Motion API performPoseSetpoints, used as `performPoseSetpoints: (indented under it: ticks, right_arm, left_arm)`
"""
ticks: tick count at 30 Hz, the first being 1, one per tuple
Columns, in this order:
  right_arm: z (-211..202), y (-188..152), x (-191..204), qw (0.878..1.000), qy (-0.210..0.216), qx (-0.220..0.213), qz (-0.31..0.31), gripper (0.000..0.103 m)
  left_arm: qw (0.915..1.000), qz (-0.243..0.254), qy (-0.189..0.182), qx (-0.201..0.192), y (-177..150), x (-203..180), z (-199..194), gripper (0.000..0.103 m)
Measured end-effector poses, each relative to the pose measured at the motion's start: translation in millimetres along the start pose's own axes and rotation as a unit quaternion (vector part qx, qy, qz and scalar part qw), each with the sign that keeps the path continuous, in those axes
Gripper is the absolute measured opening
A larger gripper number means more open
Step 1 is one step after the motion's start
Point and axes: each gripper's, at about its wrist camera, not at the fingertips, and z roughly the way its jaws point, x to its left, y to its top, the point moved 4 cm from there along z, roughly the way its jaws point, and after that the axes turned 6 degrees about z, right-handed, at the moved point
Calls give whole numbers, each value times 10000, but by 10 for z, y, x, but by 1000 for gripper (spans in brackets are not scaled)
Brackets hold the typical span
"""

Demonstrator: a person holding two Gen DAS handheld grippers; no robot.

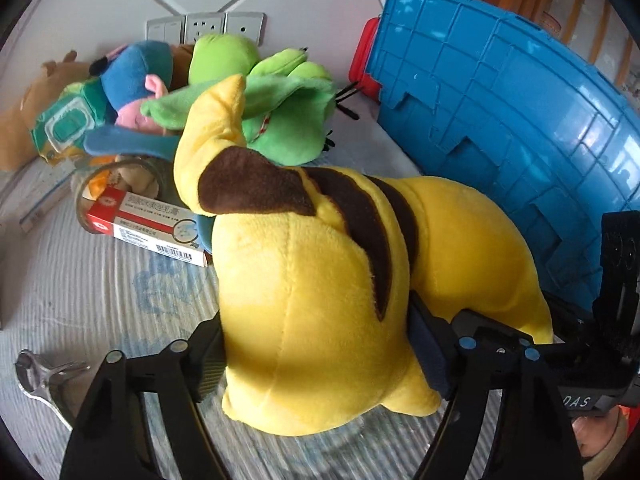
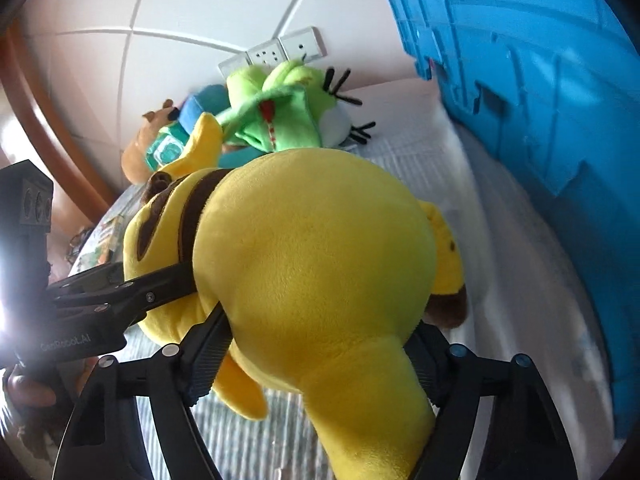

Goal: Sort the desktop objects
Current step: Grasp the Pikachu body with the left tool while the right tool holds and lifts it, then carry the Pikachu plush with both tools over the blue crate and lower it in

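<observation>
Your left gripper (image 1: pixel 316 344) and right gripper (image 2: pixel 320 360) both pinch the soft yellow-and-brown plush toy (image 1: pixel 320 280); pull apart and it slips, toppling onto the red-and-white cardboard box (image 1: pixel 148 228).

We see both wrist views close behind the yellow plush toy (image 1: pixel 320 300) (image 2: pixel 312 248), facing the blue plastic crate (image 1: pixel 520 100) (image 2: pixel 540 80)

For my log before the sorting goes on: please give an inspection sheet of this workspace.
Surface: striped pale cloth.
Job's things: yellow plush, clamped from two sides; red-white box beside it.
Clutter: green plush, blue plush, brown plush, metal tool.
Grippers: left hand-held gripper and right hand-held gripper both grip the yellow plush.
Cables: nothing seen.
Surroundings: blue crate, wall sockets.
</observation>
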Motion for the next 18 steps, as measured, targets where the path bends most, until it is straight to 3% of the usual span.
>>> performPoseSetpoints:
  ticks: [12,18]
  right_arm:
    - [-975,593,511,9968,473,-256,-597,78]
    - [-1373,773,808,9926,768,-472,-811,78]
  left_arm:
    - [9972,-194,373,-620,515,-277,-1190,79]
    - [9936,-202,616,-930,607,-327,-1756,79]
